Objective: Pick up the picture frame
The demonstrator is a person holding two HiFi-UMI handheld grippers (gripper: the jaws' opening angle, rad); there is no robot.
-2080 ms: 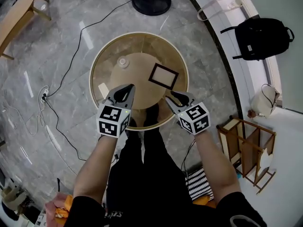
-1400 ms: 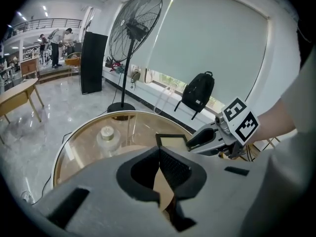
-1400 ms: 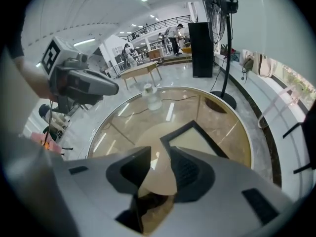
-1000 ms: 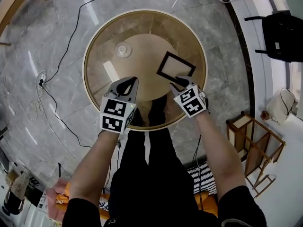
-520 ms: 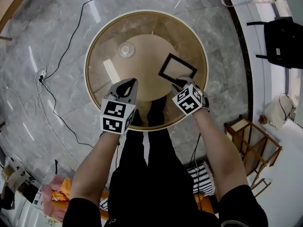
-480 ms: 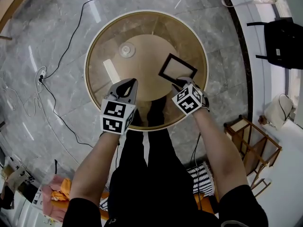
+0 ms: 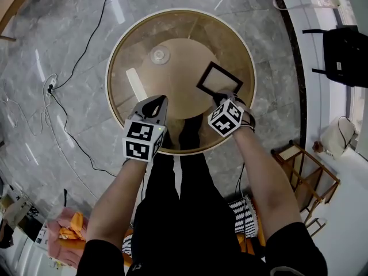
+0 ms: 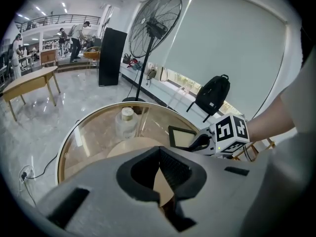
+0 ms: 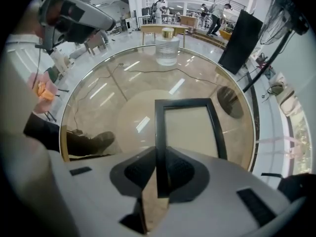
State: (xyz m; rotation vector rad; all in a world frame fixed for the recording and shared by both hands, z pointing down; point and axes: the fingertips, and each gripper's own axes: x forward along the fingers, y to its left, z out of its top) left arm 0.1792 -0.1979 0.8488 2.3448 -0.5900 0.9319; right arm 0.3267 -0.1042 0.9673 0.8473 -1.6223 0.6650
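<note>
- head view: you stand at the near rim of the round glass table (image 7: 115, 56), with your left arm (image 7: 118, 200) and right arm (image 7: 261, 171) reaching forward side by side.
- the left gripper (image 7: 154, 101) slants down over the near part of the table, with nothing at its tips.
- the right gripper (image 7: 225, 98) points steeply down at the near corner of the picture frame (image 7: 219, 78). the frame lies flat on the right side of the glass, well to the right of a bottle (image 7: 159, 54).
- the marker cube covers the right gripper's tips here, so this view does not show the grip.
- left gripper view: the left gripper's jaws are clenched together with nothing between them.
- only this view shows the room beyond the table: a standing fan (image 8: 155, 26) and a black backpack (image 8: 213, 94) against the wall. it also shows the right gripper from the side, its tips at the frame's near edge.
- right gripper view: only here can you read the grip. one side bar of the frame runs straight down between the two pads. the jaws have just been closing, and the pads now sit against the bar on both sides, grasping it.
- the frame rests on the glass, with the bottle far behind it.
</note>
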